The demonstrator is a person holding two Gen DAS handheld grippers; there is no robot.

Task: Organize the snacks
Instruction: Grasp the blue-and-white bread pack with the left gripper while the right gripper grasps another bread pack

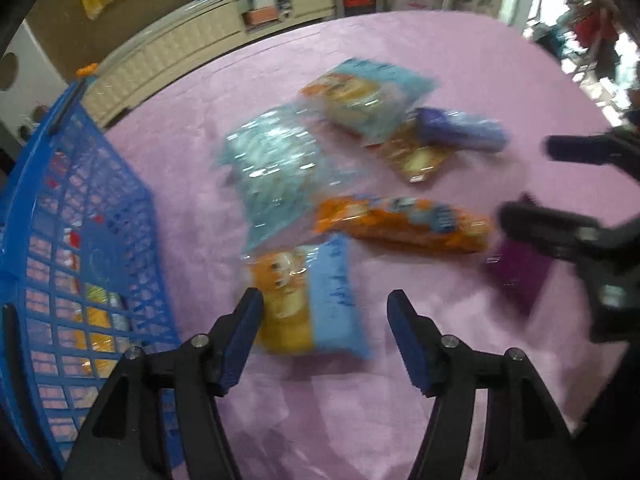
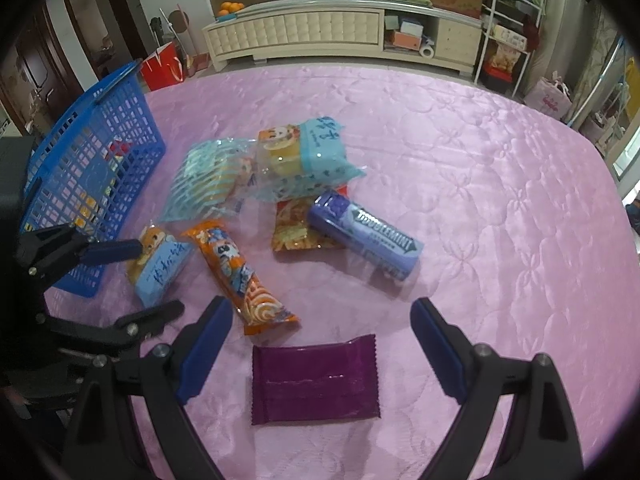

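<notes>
A pink quilted cloth (image 2: 460, 168) covers the table, and the snacks lie scattered across its middle. At the left edge sits a blue mesh basket (image 2: 96, 168) with a few packets already showing through its lattice.

The left gripper (image 1: 324, 336) hangs low over the near-left part of the spread, jaws parted about halfway. Between them lies a small yellow-and-blue cake packet (image 1: 312, 304); its left side sits right at the left finger, while the right finger stands clear of it, so nothing is clamped. This view is blurred.

The right gripper (image 2: 320, 344) is spread wide over a purple wrapper (image 2: 314, 382), which lies flat on the cloth between its fingers, touched by neither.

Just beyond the purple wrapper an orange tube-shaped snack (image 2: 238, 276) lies at a slant, close beside the small cake packet. Farther off, a pale blue striped bag (image 2: 208, 180) sits nearest the basket, with a larger blue-and-yellow cake packet (image 2: 308, 156) overlapping its right side. To the right of those, a purple Doublemint gum pack (image 2: 366, 234) rests partly on an orange-red flat sachet (image 2: 296, 228).

Past the far edge of the table stands a cream-coloured low cabinet (image 2: 320, 32) along the wall.
</notes>
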